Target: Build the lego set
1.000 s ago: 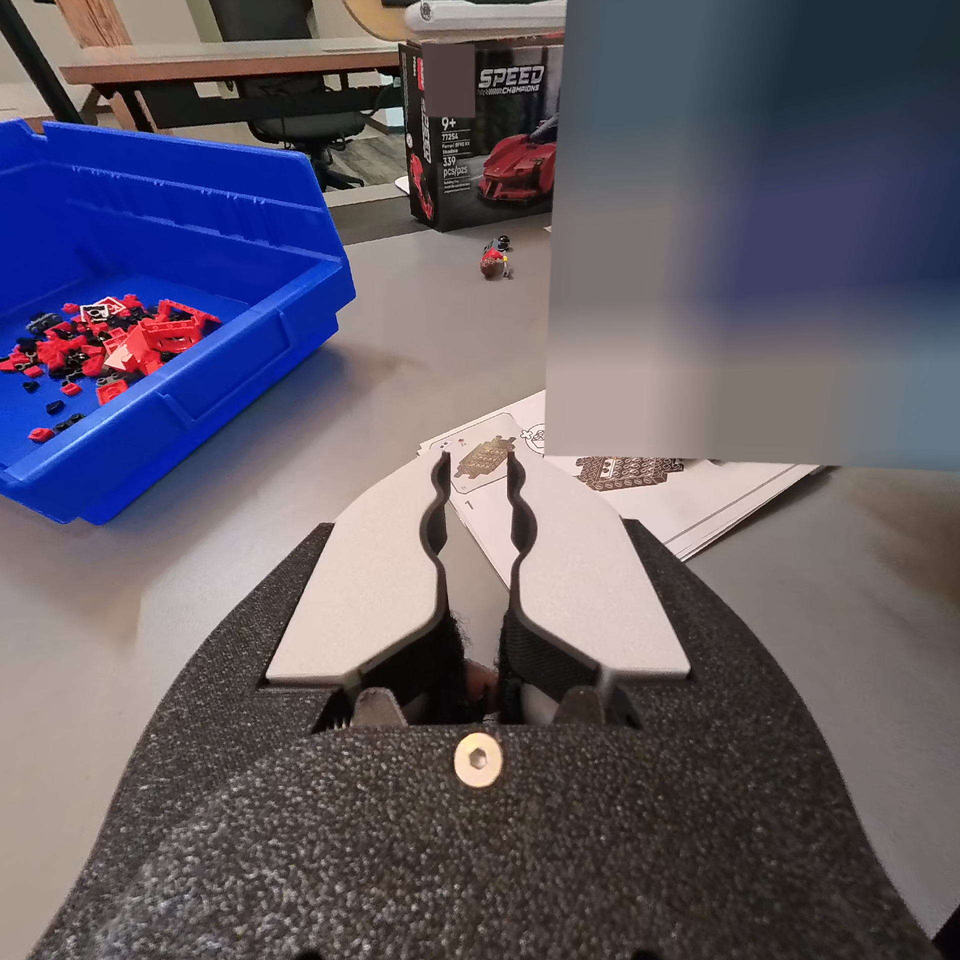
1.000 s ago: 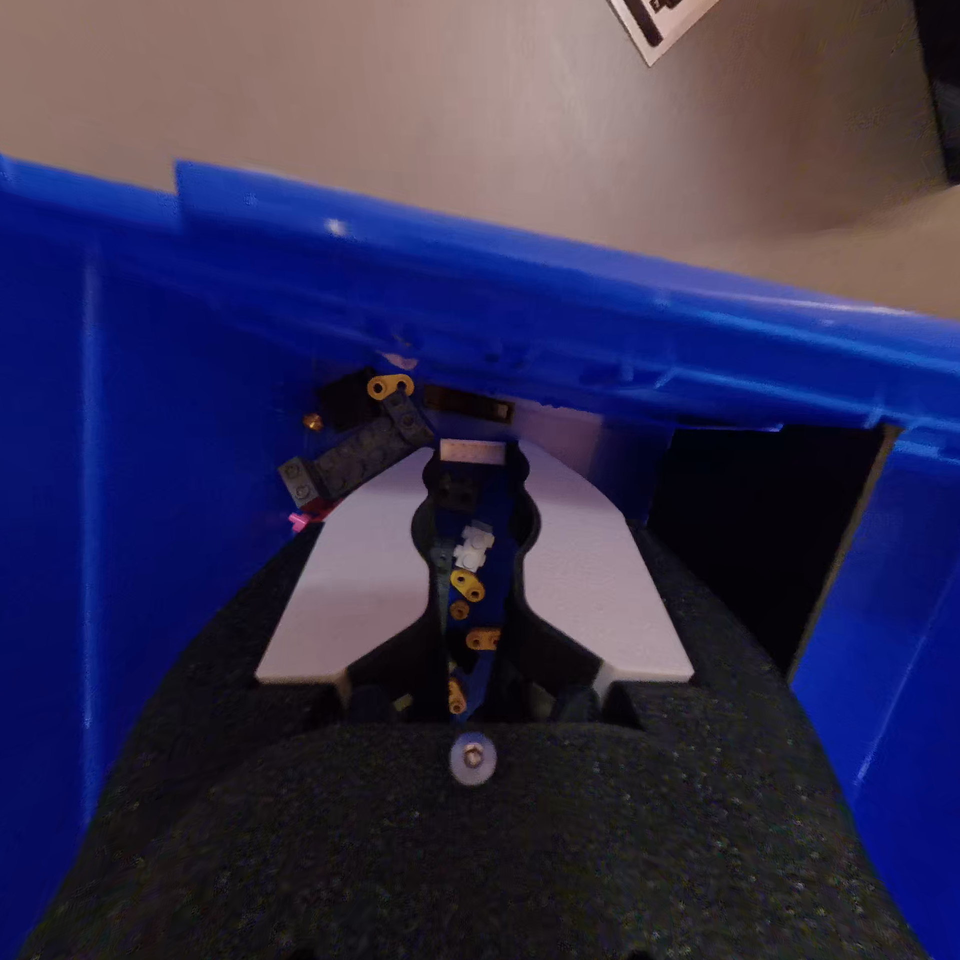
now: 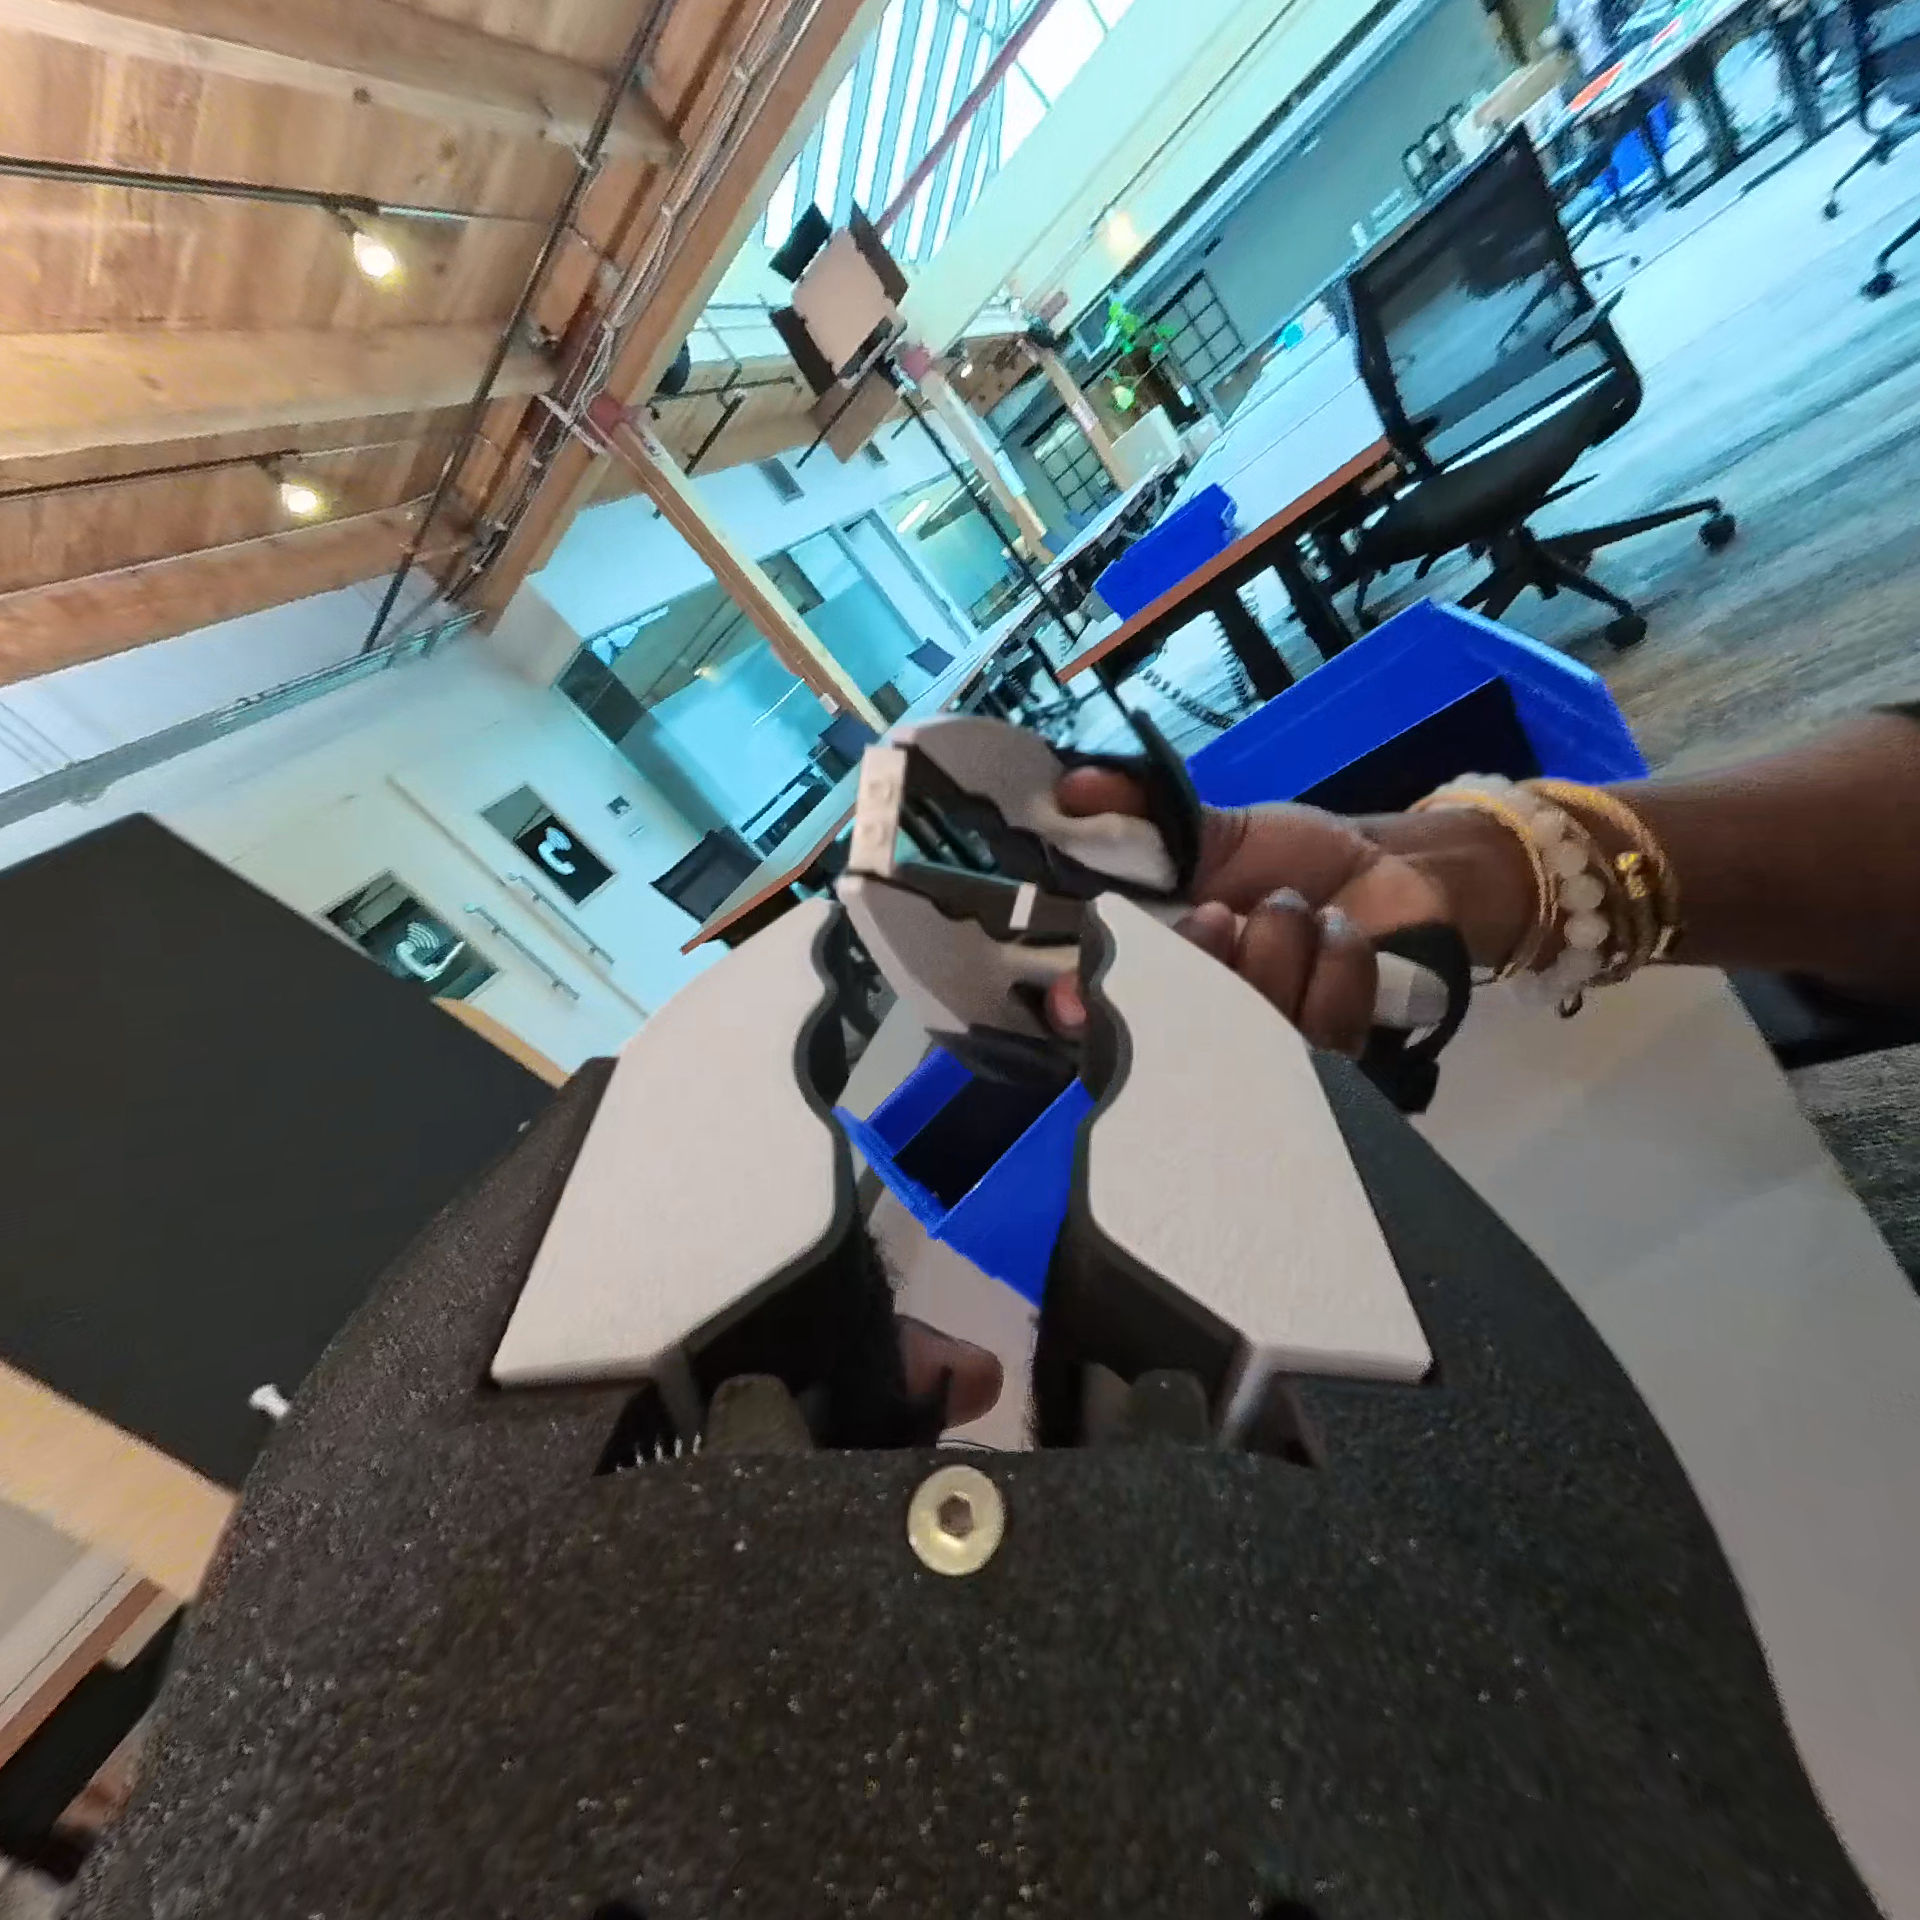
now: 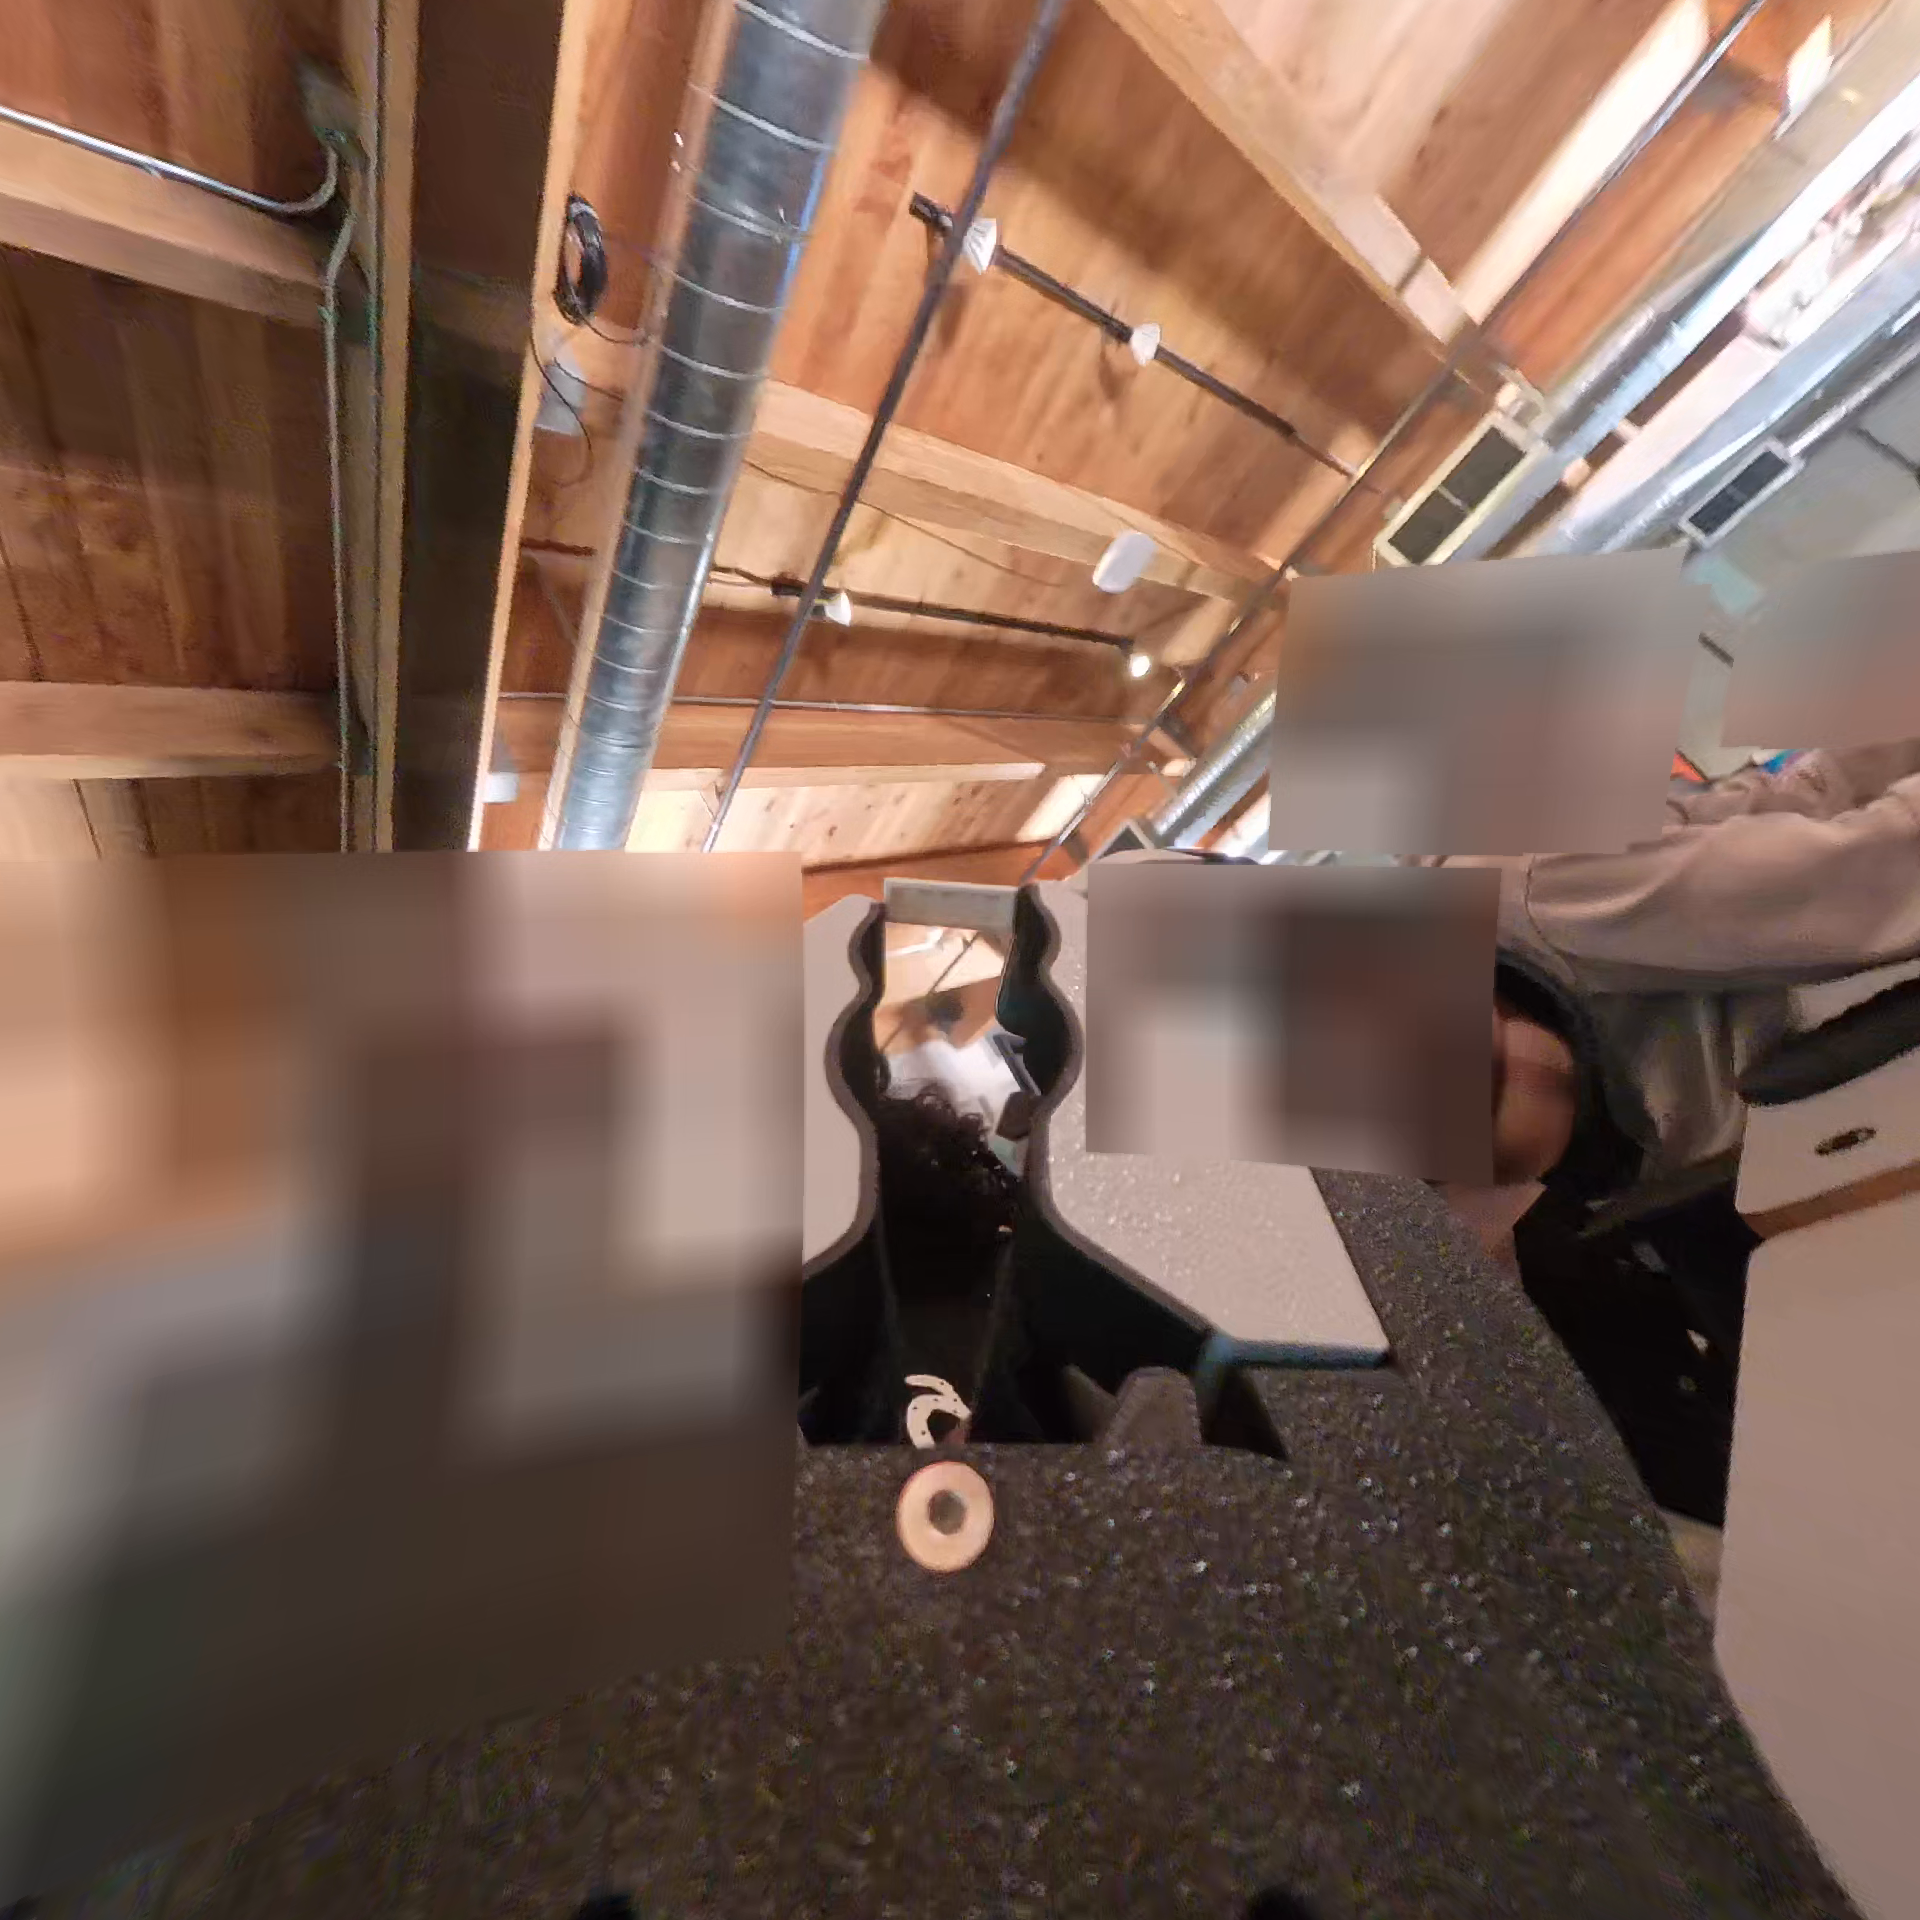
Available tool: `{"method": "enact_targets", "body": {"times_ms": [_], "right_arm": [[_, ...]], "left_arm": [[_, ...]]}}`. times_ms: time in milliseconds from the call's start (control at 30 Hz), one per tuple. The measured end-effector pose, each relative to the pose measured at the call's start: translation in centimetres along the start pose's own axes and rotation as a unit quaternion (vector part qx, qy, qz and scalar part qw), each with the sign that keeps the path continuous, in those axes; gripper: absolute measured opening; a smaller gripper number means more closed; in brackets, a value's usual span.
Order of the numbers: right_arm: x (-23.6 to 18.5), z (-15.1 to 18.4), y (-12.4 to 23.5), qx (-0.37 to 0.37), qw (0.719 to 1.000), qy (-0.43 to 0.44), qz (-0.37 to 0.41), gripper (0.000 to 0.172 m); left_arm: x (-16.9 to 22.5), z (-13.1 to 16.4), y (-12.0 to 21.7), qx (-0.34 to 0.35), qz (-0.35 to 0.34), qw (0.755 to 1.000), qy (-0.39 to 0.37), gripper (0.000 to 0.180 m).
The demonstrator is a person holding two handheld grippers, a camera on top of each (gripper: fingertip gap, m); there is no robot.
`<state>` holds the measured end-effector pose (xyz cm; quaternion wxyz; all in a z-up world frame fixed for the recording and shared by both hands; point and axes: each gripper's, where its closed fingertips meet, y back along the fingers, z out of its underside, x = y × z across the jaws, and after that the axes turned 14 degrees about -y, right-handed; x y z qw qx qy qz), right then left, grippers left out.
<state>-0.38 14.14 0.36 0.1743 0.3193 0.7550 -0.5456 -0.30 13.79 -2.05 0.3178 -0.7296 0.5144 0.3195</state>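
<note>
My left gripper (image 3: 966, 925) is raised and tilted up, with its jaws apart and nothing between them. Beyond its tips, a hand (image 3: 1299, 883) holds my right gripper (image 3: 878, 821) in the air. That gripper is shut on a small light grey flat brick (image 3: 881, 816), pinched by its two ends across the fingertips. The right wrist view looks up at the ceiling and shows the same grey brick (image 4: 951, 902) spanning the tips of my right gripper (image 4: 951, 914). A blue bin (image 3: 997, 1195) on the grey table (image 3: 1610, 1143) shows below, between my left fingers.
A second blue bin (image 3: 1455, 686) stands behind the hand. A black panel (image 3: 208, 1091) is at the left, desks and an office chair (image 3: 1486, 416) farther back. A person's grey sleeve (image 4: 1714, 904) is at the right under a wooden ceiling with a metal duct (image 4: 675, 416). Less than 4 cm separates the two grippers' tips.
My right gripper has come up out of the blue bin with the grey brick still in its tips. My left gripper has lifted off the table, tilted up and opened wider.
</note>
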Motion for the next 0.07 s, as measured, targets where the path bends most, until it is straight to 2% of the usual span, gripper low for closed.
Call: {"method": "enact_targets", "body": {"times_ms": [33,67], "right_arm": [[0.26,0.14,-0.31,-0.010,1.000,0.001,0.008,0.024],[0.35,0.23,-0.62,-0.019,1.000,0.003,0.007,0.024]], "left_arm": [[0.11,0.35,0.14,-0.005,-0.007,1.000,-0.003,0.041],[-0.06,0.65,0.53,-0.006,-0.023,1.000,0.000,0.041]]}}
